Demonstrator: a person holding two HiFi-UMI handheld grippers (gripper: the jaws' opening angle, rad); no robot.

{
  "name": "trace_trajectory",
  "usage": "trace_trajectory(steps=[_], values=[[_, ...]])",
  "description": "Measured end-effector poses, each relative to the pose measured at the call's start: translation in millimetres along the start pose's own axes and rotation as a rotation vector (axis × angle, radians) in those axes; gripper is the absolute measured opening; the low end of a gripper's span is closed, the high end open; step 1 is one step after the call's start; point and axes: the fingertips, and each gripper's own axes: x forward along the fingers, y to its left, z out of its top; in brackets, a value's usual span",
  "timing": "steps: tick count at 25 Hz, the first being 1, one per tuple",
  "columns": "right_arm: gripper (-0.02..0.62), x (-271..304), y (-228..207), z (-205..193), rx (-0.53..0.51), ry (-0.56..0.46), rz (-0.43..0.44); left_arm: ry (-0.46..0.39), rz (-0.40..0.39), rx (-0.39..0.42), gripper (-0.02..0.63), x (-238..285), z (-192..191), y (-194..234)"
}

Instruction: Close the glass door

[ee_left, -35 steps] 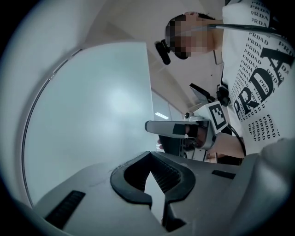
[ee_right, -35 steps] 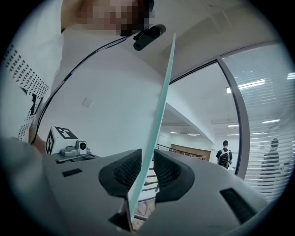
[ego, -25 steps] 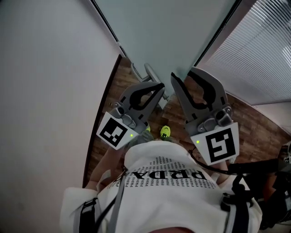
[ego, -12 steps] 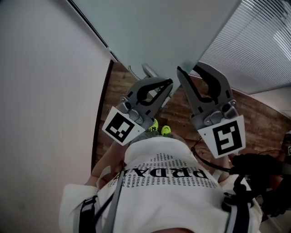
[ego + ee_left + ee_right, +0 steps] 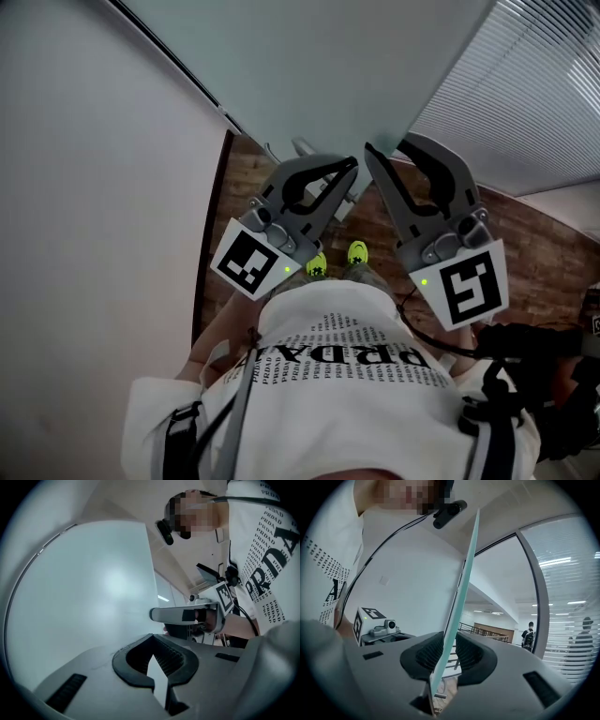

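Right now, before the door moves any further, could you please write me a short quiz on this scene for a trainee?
1. True or false: the left hand-held gripper is clamped on the glass door.
2. What stands between the jaws of the right hand-held gripper? A) a bottle B) the glass door's edge C) a cloth
3. Fill in: in the head view, the floor beside the door is brown ____.

Key: 1 false, its jaws are together with nothing between them; 2 B; 3 wood.
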Motion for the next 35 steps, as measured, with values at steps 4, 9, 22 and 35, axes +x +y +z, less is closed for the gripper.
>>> trace_trajectory(steps=[4, 9, 22, 35], values=[[0.061, 1, 6, 11, -0.024, -0.006, 0.032, -0.001, 0.012, 0.015, -0.002, -4, 5, 1], [0.061, 4, 7, 22, -0.031, 0.016, 0.056, -0.002, 0.027, 0.005, -0.002, -3, 12, 1], [0.061, 5, -12, 4, 0.063, 0.077, 0.024, 0.065, 0.015, -0.011, -0.002, -1, 5, 1], [0.061, 2, -19, 5, 0.166, 0.055, 0.078, 0.132, 0.029, 0.015, -0.002, -1, 21, 0]])
